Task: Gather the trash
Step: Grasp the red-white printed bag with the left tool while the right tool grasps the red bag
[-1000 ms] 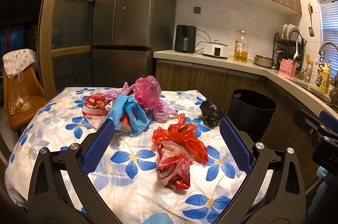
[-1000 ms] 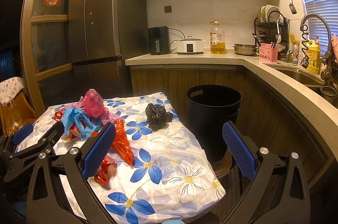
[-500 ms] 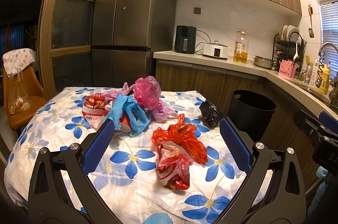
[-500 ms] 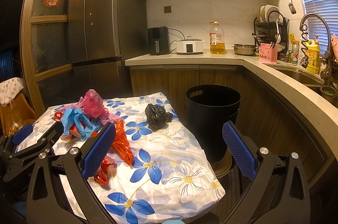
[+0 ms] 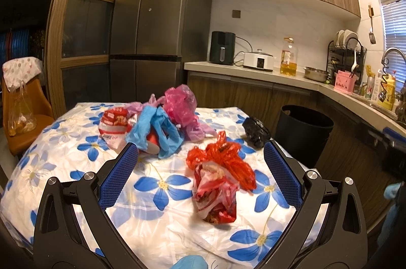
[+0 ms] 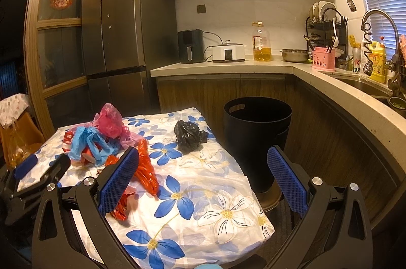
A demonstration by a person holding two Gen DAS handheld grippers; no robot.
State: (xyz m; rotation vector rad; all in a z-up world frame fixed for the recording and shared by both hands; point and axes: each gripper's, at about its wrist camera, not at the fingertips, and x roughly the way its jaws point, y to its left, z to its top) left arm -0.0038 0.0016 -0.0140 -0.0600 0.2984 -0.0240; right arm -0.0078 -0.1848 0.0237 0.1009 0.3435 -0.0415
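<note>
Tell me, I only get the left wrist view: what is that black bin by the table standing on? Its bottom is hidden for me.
Observer: The right wrist view shows the black bin resting on what looks like a brown round base on the floor.
Operator: And the other tool, is it carrying anything?
Observer: No. The right gripper has its fingers spread wide, with nothing held between them.
</note>
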